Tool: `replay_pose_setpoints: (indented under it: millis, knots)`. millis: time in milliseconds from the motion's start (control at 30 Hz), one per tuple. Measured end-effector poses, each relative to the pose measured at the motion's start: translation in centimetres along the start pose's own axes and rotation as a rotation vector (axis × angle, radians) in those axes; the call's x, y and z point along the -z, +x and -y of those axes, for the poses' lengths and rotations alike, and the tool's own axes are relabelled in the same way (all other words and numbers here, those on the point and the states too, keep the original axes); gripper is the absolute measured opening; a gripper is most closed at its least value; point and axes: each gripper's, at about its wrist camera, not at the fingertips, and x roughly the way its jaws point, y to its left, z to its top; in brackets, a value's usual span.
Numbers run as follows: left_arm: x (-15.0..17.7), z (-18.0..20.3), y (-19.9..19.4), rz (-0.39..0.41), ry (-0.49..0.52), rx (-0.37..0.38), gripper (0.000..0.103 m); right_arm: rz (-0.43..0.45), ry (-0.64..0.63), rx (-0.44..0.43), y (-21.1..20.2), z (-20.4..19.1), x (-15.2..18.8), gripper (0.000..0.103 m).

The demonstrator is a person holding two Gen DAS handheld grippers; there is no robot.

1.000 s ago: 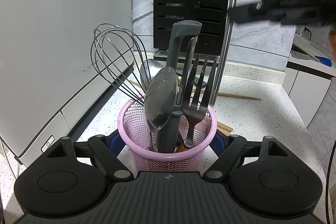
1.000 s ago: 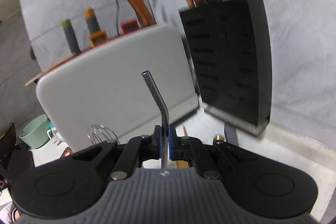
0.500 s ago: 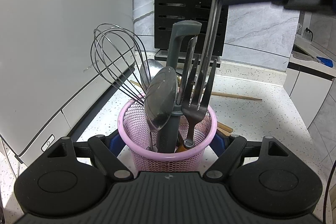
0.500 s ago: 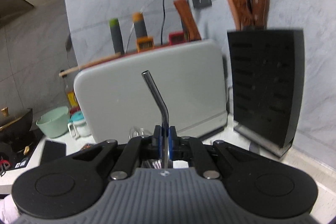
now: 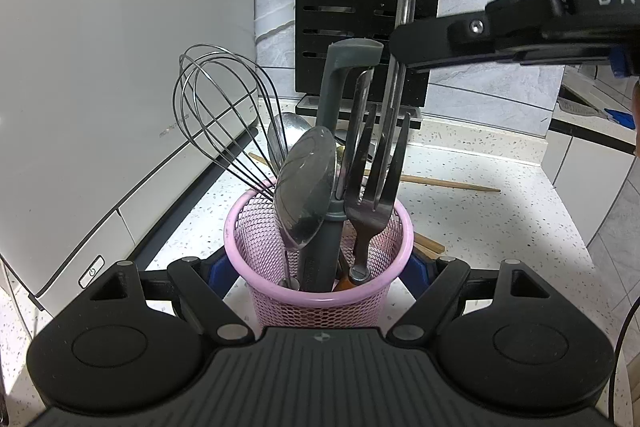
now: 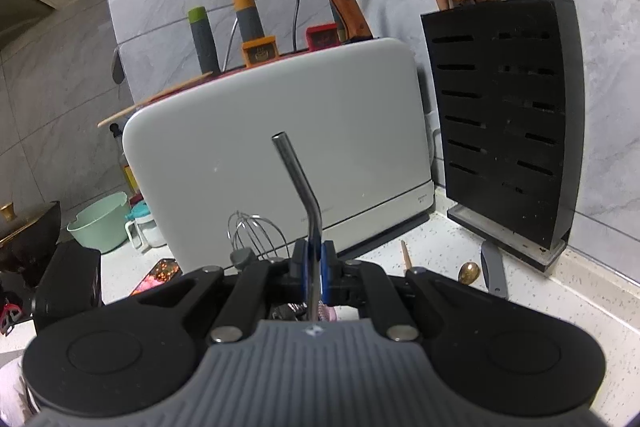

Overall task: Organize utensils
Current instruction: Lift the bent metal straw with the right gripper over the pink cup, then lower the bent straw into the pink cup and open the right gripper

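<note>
Right gripper [image 6: 314, 269] fingers clamp the bent, polished steel straw [image 6: 301, 195] below its bend, over the pink mesh cup [image 5: 318, 291] clasped between left gripper [image 5: 318, 269] fingers; light, rigid, likely slippery, so grip mid-shaft.

Hidden ends and cut-off edges

The metal straw [image 6: 297, 183] vanishes below the right gripper [image 6: 315, 269]; its lower end is unseen. Utensil handles sink unseen into the pink mesh cup [image 5: 276, 247]. The knife block [image 5: 368, 11] top is cropped.
</note>
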Motion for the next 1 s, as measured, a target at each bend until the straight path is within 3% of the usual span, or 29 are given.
replay_pose_setpoints:
  millis: [100,333,533,733,1000]
  knots:
    - [0.0,0.1,0.1,0.0,0.002,-0.005,0.093,0.003,-0.021,-0.005,0.1,-0.4,0.1,0.003]
    - [0.0,0.0,0.1,0.001,0.002,-0.004,0.093,-0.092,-0.074,0.005,2.0,-1.0,1.2,0.003]
    - [0.0,0.1,0.1,0.0,0.001,-0.005,0.093,-0.183,-0.047,0.014,3.5,-0.2,2.2,0.003]
    - [0.0,0.1,0.0,0.0,0.001,-0.004,0.093,-0.197,-0.024,0.001,3.8,0.2,2.4,0.003]
    - [0.0,0.1,0.0,0.001,0.001,-0.005,0.093,-0.183,0.019,-0.019,2.8,0.8,1.6,0.02]
